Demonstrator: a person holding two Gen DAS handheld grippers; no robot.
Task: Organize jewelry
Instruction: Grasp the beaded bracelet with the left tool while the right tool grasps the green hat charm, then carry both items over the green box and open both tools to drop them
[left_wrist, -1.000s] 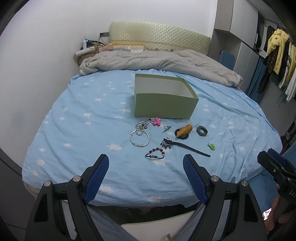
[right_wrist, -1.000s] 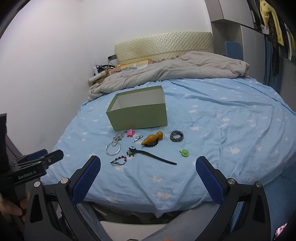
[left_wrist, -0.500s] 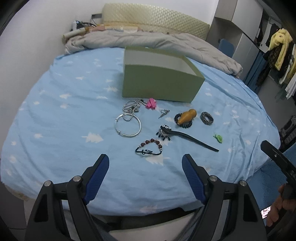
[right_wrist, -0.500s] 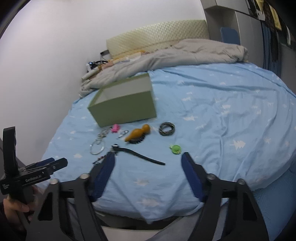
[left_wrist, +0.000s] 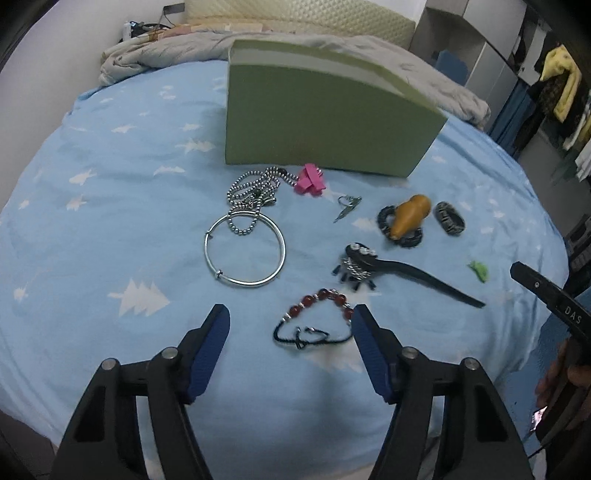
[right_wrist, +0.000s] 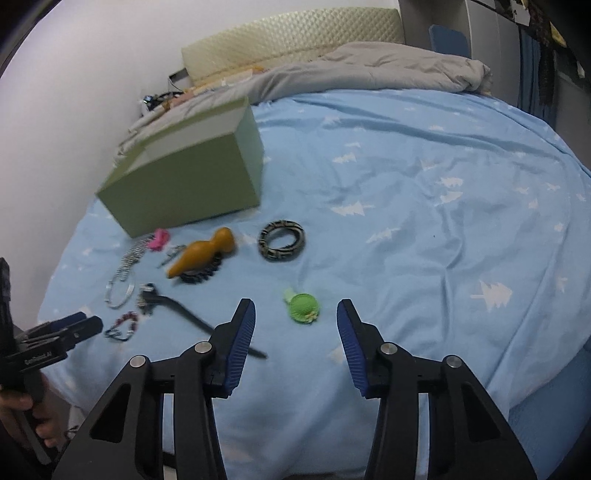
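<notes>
Jewelry lies on the blue bed sheet in front of an open green box (left_wrist: 325, 122). My left gripper (left_wrist: 290, 317) is open, its jaws on either side of a red bead bracelet (left_wrist: 314, 317) on a black cord. Beyond lie a silver bangle (left_wrist: 244, 251), a bead chain (left_wrist: 255, 188), a pink clip (left_wrist: 309, 179), a black hair stick (left_wrist: 402, 271) and an orange gourd piece (left_wrist: 408, 216). My right gripper (right_wrist: 295, 317) is open just in front of a small green hat clip (right_wrist: 303, 307). A patterned ring bracelet (right_wrist: 282, 240) lies past it.
A grey duvet (right_wrist: 369, 70) and padded headboard (right_wrist: 291, 40) are at the far end of the bed. A wardrobe with hanging clothes (left_wrist: 561, 88) stands to the right. The bed's near edge is just below both grippers.
Both grippers have moved forward and down toward the jewelry. The left now straddles the bead bracelet; the right has narrowed its opening and come up to the green hat clip.
</notes>
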